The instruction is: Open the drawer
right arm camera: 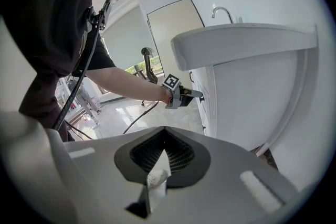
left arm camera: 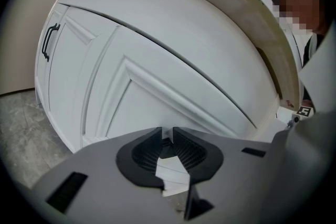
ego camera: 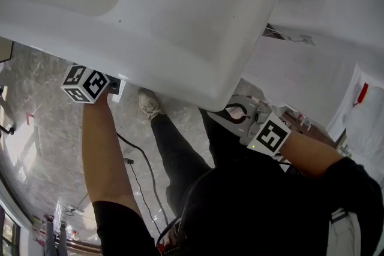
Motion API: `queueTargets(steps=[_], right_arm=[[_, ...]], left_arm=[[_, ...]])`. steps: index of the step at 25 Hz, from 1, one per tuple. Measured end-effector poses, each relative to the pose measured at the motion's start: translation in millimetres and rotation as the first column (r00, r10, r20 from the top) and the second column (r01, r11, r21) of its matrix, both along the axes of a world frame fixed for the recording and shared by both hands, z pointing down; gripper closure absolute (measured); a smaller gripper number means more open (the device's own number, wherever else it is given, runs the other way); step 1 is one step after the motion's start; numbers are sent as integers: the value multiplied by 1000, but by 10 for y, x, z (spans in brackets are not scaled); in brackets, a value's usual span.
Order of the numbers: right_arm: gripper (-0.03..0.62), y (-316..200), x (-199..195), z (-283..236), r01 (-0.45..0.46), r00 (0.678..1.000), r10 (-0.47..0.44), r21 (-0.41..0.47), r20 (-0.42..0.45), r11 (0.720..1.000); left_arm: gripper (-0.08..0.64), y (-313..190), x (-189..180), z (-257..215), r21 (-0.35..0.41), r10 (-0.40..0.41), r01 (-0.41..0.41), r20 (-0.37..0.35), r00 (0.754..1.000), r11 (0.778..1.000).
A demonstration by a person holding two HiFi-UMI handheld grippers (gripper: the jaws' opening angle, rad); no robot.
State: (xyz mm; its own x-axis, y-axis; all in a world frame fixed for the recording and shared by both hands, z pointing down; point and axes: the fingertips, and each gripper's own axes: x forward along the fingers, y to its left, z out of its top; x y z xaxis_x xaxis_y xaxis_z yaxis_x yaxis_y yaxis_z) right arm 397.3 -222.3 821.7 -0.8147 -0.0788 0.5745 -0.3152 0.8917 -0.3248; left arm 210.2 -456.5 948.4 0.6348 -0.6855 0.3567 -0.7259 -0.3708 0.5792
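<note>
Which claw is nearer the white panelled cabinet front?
Left. The left claw is right at the white panelled cabinet front; the right claw hangs back by the person's legs, clear of it.

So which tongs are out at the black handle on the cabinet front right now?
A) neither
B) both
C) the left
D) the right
C: the right gripper view shows the left tongs stretched out to the black handle on the cabinet, while the right tongs hang back beside the person.
</note>
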Motion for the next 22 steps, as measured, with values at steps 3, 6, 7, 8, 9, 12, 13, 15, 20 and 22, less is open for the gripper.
queueTargets(steps=[3, 6, 7, 8, 9, 12, 13, 15, 20, 22], right_arm=[[595, -10, -2, 11, 14, 1000, -14, 5, 2, 1000], [595, -6, -4, 7, -35, 999, 35, -12, 12, 999], [595, 17, -17, 5, -52, 998, 52, -19, 19, 998], [595, 40, -29, 6, -50, 998, 51, -21, 22, 999], [595, 53, -37, 11, -35, 999, 36, -20, 19, 999], [595, 31, -34, 15, 13, 1000, -13, -9, -2, 1000], [595, 20, -34, 15, 17, 1000, -17, -7, -5, 1000], [595, 21, -45, 28, 12, 1000, -13, -13, -10, 1000], [595, 10, -125, 25, 24, 1000, -24, -6, -6, 1000], [595, 10, -140, 19, 29, 1000, -29, -4, -6, 1000]], left_arm=[[446, 40, -73, 129, -33, 0, 0, -7, 1000, 999], [396, 62, 7, 236, -68, 41, -41, -2, 999, 997], [395, 74, 61, 227, -78, 58, -58, -8, 998, 995], [394, 86, 98, 204, -86, 67, -69, -20, 998, 994], [394, 91, 111, 182, -94, 67, -70, -37, 997, 993], [395, 49, 69, 166, -110, 38, -44, -55, 998, 993], [421, 32, 49, 176, -116, 30, -35, -50, 998, 993], [433, 28, 47, 177, -129, 34, -41, -55, 998, 991], [437, 49, 39, 163, -136, 37, -47, -79, 996, 990], [437, 56, 34, 163, -137, 33, -45, -84, 996, 989]])
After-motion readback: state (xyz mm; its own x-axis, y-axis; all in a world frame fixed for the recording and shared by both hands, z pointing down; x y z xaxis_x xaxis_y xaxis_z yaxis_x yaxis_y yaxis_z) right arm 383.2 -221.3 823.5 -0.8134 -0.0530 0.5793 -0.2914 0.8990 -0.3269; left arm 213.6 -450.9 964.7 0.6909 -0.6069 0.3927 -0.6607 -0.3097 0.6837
